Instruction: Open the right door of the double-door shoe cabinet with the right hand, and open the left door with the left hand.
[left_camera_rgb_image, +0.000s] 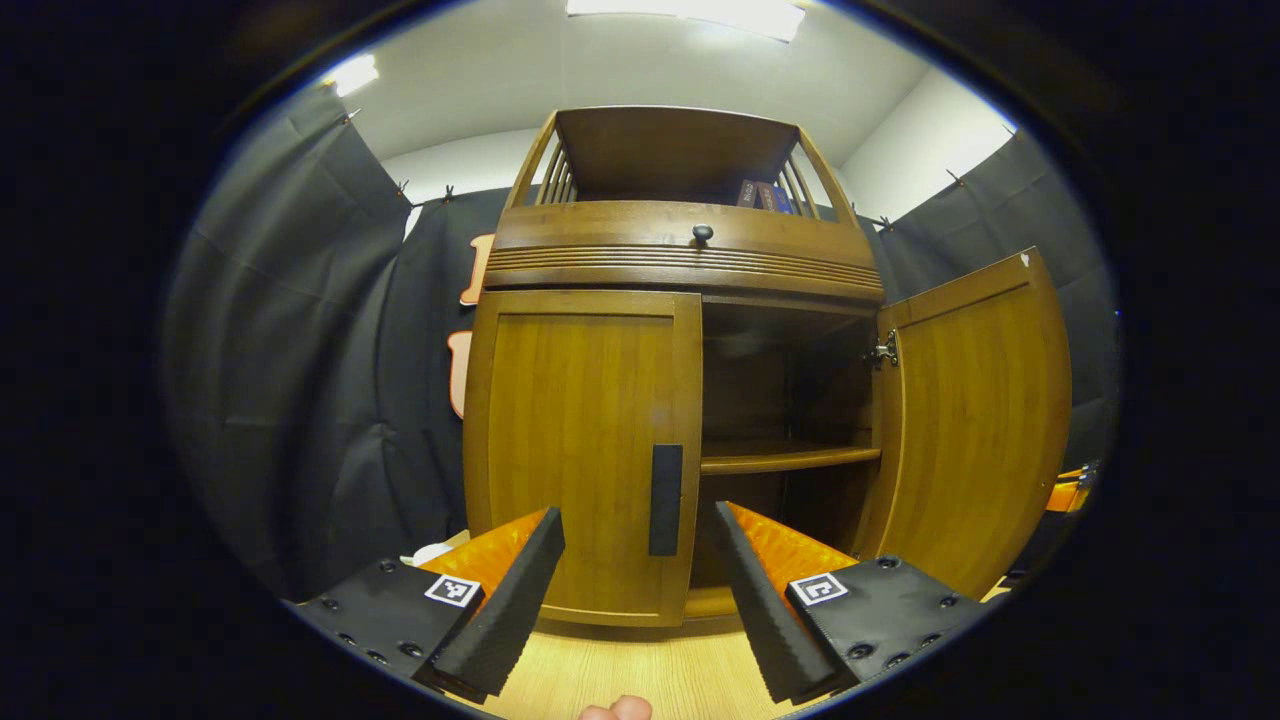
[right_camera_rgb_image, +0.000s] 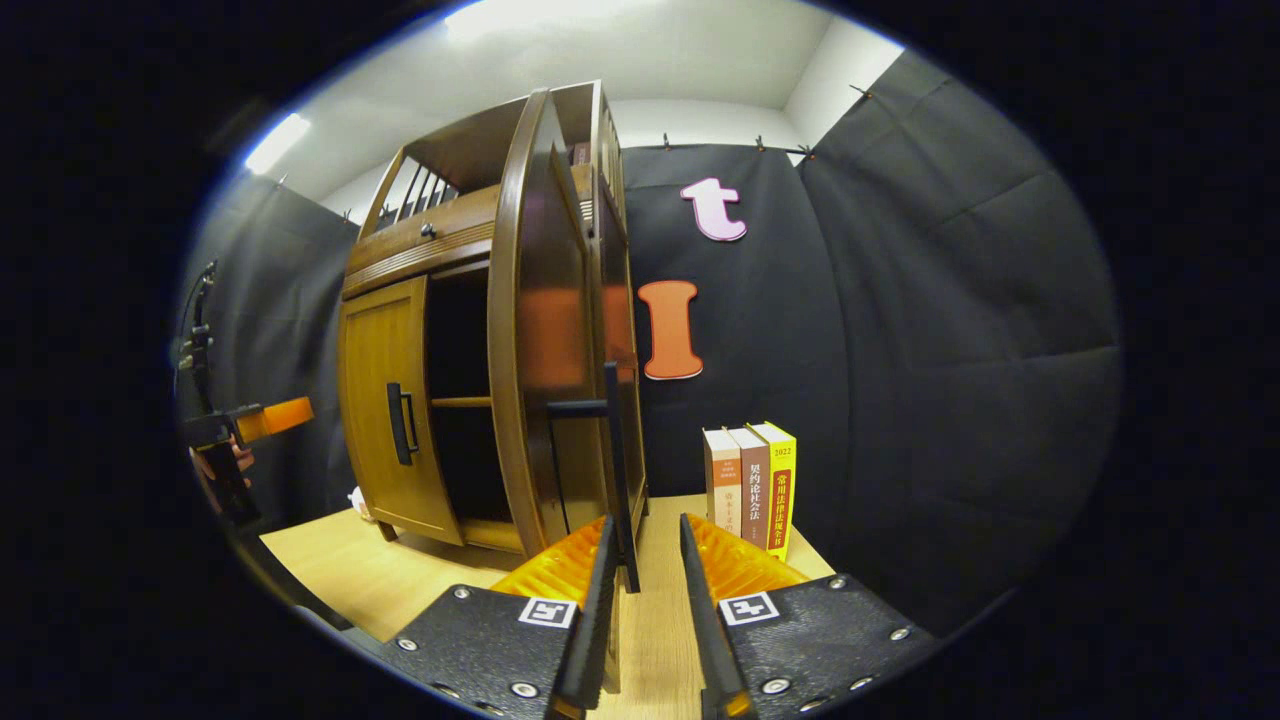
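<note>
In your left gripper view, the cabinet (left_camera_rgb_image: 680, 400) stands on a wooden table (left_camera_rgb_image: 640, 670) amid black curtains; its right door (left_camera_rgb_image: 975, 420) hangs open, its left door (left_camera_rgb_image: 585, 450) is closed, and your left gripper (left_camera_rgb_image: 640, 590) gapes open before the left handle (left_camera_rgb_image: 666, 499). In your right gripper view, your right gripper (right_camera_rgb_image: 645, 590) is narrowly parted around the right door's handle (right_camera_rgb_image: 617, 460), contact unclear; books (right_camera_rgb_image: 750, 485) stand beside.

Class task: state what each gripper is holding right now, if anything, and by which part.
The left gripper holds nothing; it is open, short of the left door's handle. The right gripper has the open right door's handle between its fingers; contact cannot be told.
</note>
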